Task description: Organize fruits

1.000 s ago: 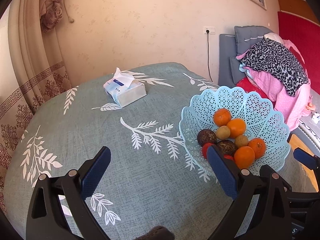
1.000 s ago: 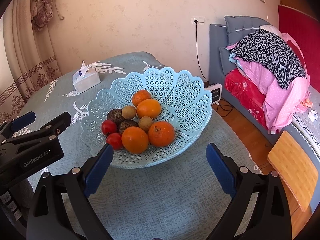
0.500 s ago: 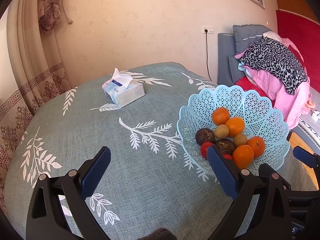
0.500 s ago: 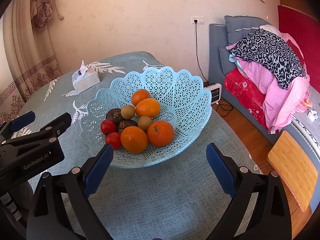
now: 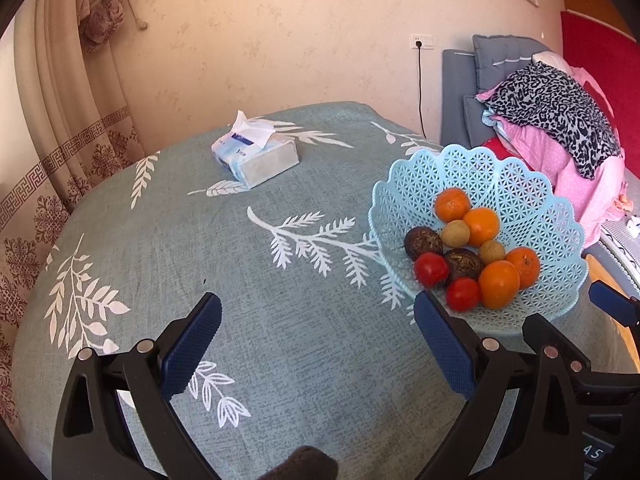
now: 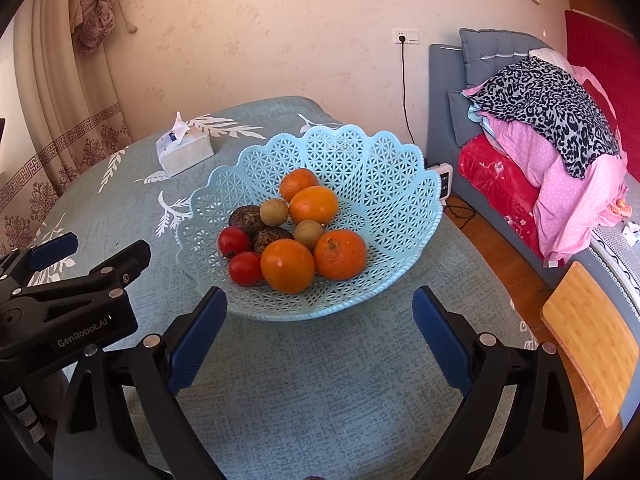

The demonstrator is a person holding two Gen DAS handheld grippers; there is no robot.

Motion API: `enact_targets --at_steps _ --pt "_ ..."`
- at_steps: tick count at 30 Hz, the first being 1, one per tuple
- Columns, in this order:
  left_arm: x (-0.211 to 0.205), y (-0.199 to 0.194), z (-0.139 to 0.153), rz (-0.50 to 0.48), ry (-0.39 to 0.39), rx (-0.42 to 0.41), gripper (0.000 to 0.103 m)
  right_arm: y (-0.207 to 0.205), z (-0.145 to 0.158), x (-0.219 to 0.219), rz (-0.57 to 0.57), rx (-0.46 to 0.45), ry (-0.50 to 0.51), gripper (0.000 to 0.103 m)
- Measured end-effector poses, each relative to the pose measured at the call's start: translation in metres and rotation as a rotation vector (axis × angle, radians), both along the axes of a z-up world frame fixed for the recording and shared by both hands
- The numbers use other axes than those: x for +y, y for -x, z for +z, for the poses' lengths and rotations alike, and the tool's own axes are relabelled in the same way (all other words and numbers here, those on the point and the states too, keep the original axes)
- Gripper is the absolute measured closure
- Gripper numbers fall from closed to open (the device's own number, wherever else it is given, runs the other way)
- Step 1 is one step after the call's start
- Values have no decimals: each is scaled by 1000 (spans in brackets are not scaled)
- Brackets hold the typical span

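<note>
A light blue lattice basket [image 6: 380, 184] stands on the table and shows in the left wrist view [image 5: 516, 184] at the right. It holds several oranges [image 6: 287, 266], two red tomatoes [image 6: 234, 241], two dark wrinkled fruits [image 6: 245, 216] and two small tan fruits [image 6: 274, 212]. My right gripper [image 6: 320, 338] is open and empty, just in front of the basket's near rim. My left gripper [image 5: 318, 346] is open and empty over the bare cloth, left of the basket. It also shows in the right wrist view [image 6: 88, 256].
A tissue box [image 5: 256, 156] lies at the far side of the round table with the teal leaf-print cloth [image 5: 200, 248]. A curtain [image 5: 60, 120] hangs at the left. A sofa piled with clothes [image 6: 552, 120] and a wooden stool [image 6: 592, 336] are at the right.
Both grippers have drifted slightly back, so the basket sits a little farther off and to the left in both views. Both stay open and empty.
</note>
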State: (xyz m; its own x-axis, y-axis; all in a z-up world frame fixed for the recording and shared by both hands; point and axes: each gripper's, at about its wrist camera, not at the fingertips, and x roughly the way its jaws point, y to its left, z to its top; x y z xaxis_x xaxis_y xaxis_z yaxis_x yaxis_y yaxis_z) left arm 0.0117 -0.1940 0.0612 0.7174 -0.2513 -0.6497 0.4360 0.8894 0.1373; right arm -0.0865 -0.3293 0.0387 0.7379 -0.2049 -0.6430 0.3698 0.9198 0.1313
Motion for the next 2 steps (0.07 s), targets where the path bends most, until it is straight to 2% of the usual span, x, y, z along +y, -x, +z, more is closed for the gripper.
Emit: enact_targets --at_steps 2 --pt "12 -1 -4 20 -8 19 7 -1 0 10 31 4 -3 8"
